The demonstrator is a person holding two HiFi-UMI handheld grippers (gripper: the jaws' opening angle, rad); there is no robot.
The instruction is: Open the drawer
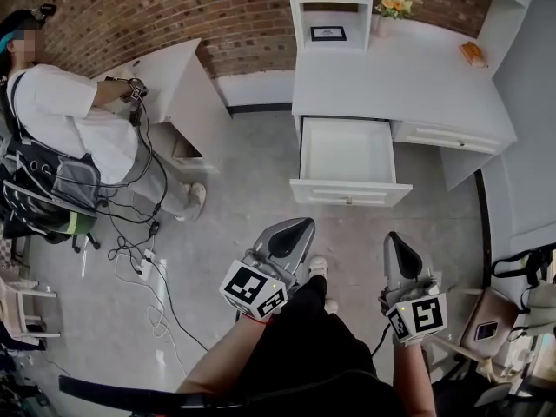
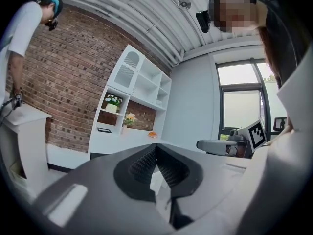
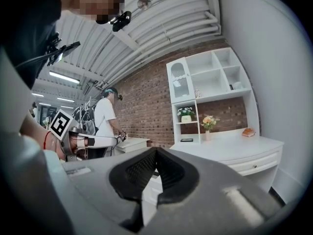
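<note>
Your left gripper (image 1: 302,224) and right gripper (image 1: 395,237) both have jaws clenched, empty, well back from the drawer (image 1: 350,191). It stands pulled out of the bench (image 1: 417,68), front edge toward you, with floor (image 1: 252,181) between.

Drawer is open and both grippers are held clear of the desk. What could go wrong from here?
1. The open drawer juts into the floor space ahead of the left gripper and right gripper, both shut. A step forward might knock it.
2. Loose cables lie across the floor at left, near the other person, and may be a trip hazard.
</note>
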